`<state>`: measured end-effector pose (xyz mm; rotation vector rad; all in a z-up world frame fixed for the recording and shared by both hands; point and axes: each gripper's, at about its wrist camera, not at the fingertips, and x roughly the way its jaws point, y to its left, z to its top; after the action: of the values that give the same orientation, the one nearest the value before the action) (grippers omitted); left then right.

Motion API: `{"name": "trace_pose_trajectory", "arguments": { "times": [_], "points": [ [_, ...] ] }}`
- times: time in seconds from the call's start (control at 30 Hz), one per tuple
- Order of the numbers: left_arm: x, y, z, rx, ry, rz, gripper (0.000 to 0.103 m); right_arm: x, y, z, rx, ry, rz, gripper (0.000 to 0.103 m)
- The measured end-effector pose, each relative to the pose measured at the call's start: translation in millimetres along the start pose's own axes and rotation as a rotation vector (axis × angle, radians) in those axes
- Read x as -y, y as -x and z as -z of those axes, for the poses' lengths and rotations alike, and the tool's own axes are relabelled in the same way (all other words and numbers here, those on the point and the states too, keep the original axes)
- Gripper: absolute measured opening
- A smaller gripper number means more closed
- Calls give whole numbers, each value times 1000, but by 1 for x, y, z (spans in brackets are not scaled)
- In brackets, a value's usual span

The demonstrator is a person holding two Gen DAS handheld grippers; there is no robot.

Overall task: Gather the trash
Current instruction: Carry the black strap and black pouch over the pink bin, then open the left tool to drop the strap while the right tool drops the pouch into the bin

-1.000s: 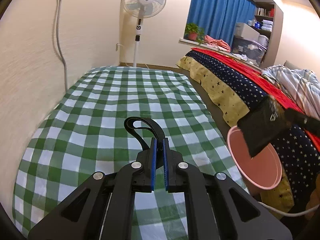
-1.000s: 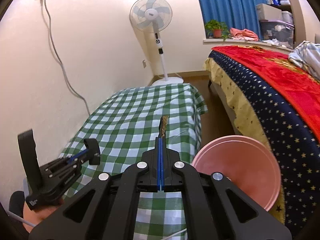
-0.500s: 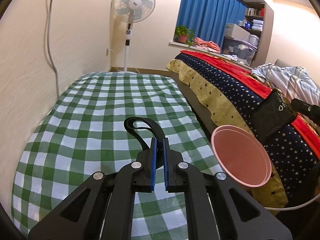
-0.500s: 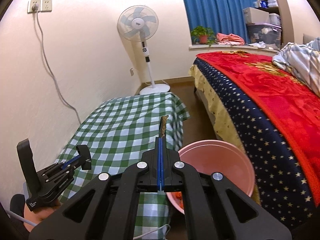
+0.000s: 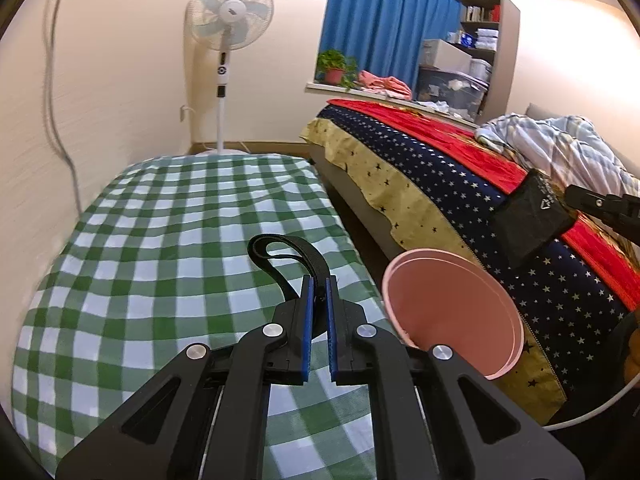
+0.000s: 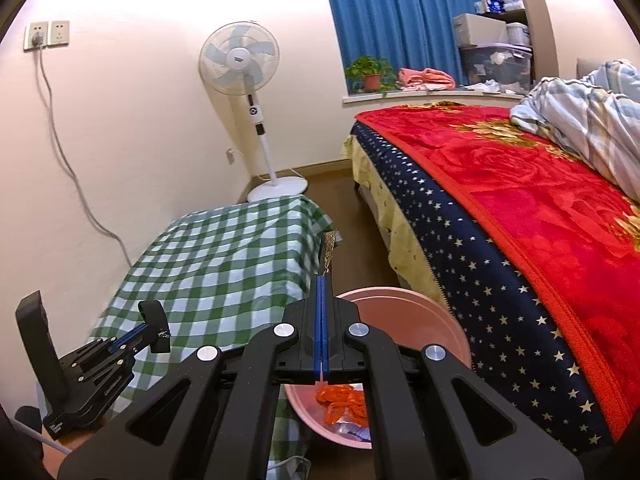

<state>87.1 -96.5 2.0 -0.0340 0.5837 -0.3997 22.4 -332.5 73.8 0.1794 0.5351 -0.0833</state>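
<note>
The left tongs (image 5: 319,300) are clamped on a looped black strap (image 5: 288,258), held above the near right part of the counter (image 5: 160,248) with its green check cloth. The right tongs (image 6: 322,312) are pressed tight on a thin dark wrapper (image 5: 532,216), seen edge-on from their own camera, where it pokes up past the tips. The pink bin (image 6: 404,304) stands on the floor in the gap between the counter's right edge and the bed (image 6: 520,216); orange scraps (image 6: 342,398) lie at its bottom. From the left camera the wrapper hangs just beyond the bin's far rim, against the bed's starred blanket side. A fan (image 5: 230,20) stands past the counter's far end, a cable (image 6: 68,168) runs down the wall from a socket, and a white cord (image 5: 592,412) curves by the bin. Nothing stands between either piece of trash and the bin's mouth. Compared with a second ago, both tongs have swung toward the bed: the bin's inside now shows under the right tongs, and in the left view the wrapper sits higher and farther right of the bin.
</note>
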Motion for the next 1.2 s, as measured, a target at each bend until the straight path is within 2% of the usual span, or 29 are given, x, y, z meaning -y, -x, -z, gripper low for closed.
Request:
{"name": "trace_pose_trajectory", "arguments": {
  "times": [0.47, 0.83, 0.9, 0.93, 0.97, 1.0, 1.03, 1.2],
  "points": [
    [51, -43, -4, -24, -66, 104, 6, 22, -34, 6, -36, -52, 78, 0],
    [92, -84, -6, -59, -111, 231, 6, 46, -48, 11, -63, -119, 137, 0],
    [100, -90, -7, -73, -122, 269, 9, 50, -49, 11, -68, -142, 151, 5],
    [103, -91, -7, -73, -132, 276, 16, 52, -50, 11, -72, -150, 160, 9],
    [105, -90, -6, -66, -139, 274, 26, 54, -50, 11, -72, -157, 166, 20],
    [104, -89, -6, -59, -139, 269, 29, 56, -50, 12, -70, -166, 180, 28],
    [103, -88, -6, -58, -131, 266, 30, 58, -50, 12, -67, -172, 190, 40],
    [89, -83, -3, -57, -114, 238, 30, 57, -49, 12, -64, -173, 197, 42]
  ]
}}
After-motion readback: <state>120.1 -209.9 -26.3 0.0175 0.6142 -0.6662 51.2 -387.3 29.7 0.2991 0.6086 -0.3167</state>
